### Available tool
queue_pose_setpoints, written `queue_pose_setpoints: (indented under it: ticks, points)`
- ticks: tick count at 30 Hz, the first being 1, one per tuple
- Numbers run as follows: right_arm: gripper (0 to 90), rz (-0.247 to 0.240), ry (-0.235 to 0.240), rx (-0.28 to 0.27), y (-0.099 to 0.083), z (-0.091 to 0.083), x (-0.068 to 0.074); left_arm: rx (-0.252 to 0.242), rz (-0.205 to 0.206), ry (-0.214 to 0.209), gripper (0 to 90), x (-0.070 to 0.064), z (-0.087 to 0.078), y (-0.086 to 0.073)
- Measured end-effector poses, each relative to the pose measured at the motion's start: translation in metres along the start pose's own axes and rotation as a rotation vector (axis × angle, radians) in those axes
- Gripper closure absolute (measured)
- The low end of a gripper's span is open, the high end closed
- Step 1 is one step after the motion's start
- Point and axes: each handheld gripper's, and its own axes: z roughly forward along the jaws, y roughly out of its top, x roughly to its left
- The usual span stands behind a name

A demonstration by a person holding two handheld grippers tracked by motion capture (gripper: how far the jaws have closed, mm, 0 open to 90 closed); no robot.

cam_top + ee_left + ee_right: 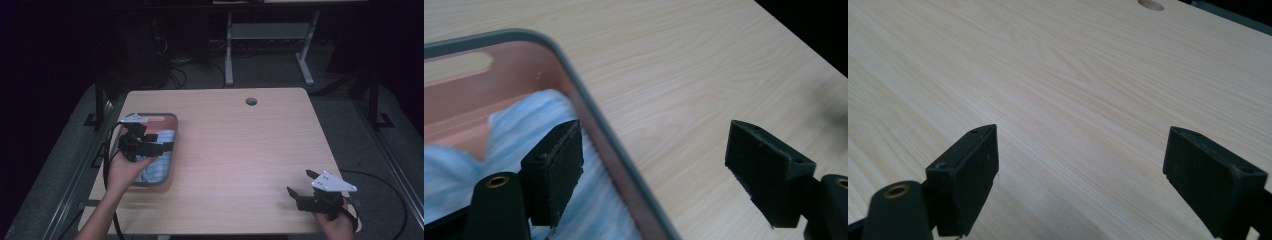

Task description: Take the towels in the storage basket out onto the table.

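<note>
A grey-rimmed tray (172, 120) with a pinkish inside sits at the table's left side and holds a light blue striped cloth (162, 167). My left gripper (167, 142) hovers over the tray's right rim, open. In the left gripper view its jaws straddle the tray rim (589, 107), one pad over the blue cloth (524, 130), the other over bare wood. My right gripper (301, 182) is open near the table's front right corner, with only bare tabletop between its jaws in the right gripper view (1080, 175).
The light wood table (240, 145) has a round cable hole (251, 101) near its far edge, also in the right gripper view as a hole (1151, 4). A white table frame (267, 40) and cables lie on the dark floor beyond.
</note>
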Motion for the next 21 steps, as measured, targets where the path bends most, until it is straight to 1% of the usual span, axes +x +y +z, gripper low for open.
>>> queue_pose_setpoints:
  ticks: [1,2,3,4,5,8,9,10,11,12,13,14,16,18,19,20,21]
  points:
    - [14.1,-0.009,0.002,0.001,0.0,0.001,0.0,-0.004,-0.015,0.022,22.3,0.004,-0.002,-0.002]
    - [14.1,-0.012,0.002,0.001,0.0,0.001,0.0,-0.004,-0.015,0.022,22.4,0.004,-0.002,-0.002]
    - [14.1,-0.013,0.003,0.003,0.001,0.001,0.001,-0.003,-0.027,0.046,22.5,0.009,-0.003,-0.004]
    - [14.1,-0.013,0.003,0.003,0.001,0.001,0.001,-0.003,-0.027,0.046,22.5,0.009,-0.003,-0.004]
    - [14.1,-0.013,0.003,0.003,0.001,0.001,0.001,-0.002,-0.035,0.054,22.5,0.014,-0.004,-0.006]
    - [14.1,-0.014,0.005,0.004,0.001,0.002,0.001,0.011,-0.06,0.083,22.5,0.021,-0.004,-0.011]
    - [14.1,-0.014,0.005,0.005,0.0,0.002,0.001,0.016,-0.081,0.096,22.4,0.025,-0.003,-0.014]
    - [14.1,-0.014,0.005,0.005,0.0,0.002,0.001,0.02,-0.089,0.108,22.4,0.028,-0.003,-0.015]
    - [14.1,-0.014,0.005,0.005,0.0,0.002,0.001,0.02,-0.089,0.108,22.2,0.028,-0.003,-0.015]
    - [14.1,-0.014,0.005,0.005,0.0,0.002,0.0,0.025,-0.096,0.114,21.9,0.031,-0.003,-0.017]
    - [14.1,-0.015,0.004,0.004,0.0,0.002,0.001,0.038,-0.116,0.131,21.7,0.035,0.0,-0.02]
    - [14.1,-0.015,0.004,0.004,0.0,0.002,0.001,0.038,-0.116,0.131,21.6,0.035,0.0,-0.02]
    - [14.1,-0.014,0.004,0.004,0.0,0.002,0.001,0.069,-0.119,0.161,21.6,0.039,0.003,-0.023]
    - [14.1,-0.011,0.006,0.006,0.001,0.003,0.001,0.086,-0.13,0.176,21.6,0.042,0.006,-0.025]
    - [14.1,-0.01,0.006,0.005,0.001,0.002,0.001,0.113,-0.15,0.208,22.7,0.045,0.011,-0.028]
    - [14.1,-0.012,0.005,0.005,0.001,0.002,0.001,0.113,-0.15,0.208,24.4,0.045,0.011,-0.028]
    - [14.1,-0.012,0.005,0.005,0.001,0.002,0.001,0.123,-0.159,0.217,24.4,0.047,0.013,-0.029]
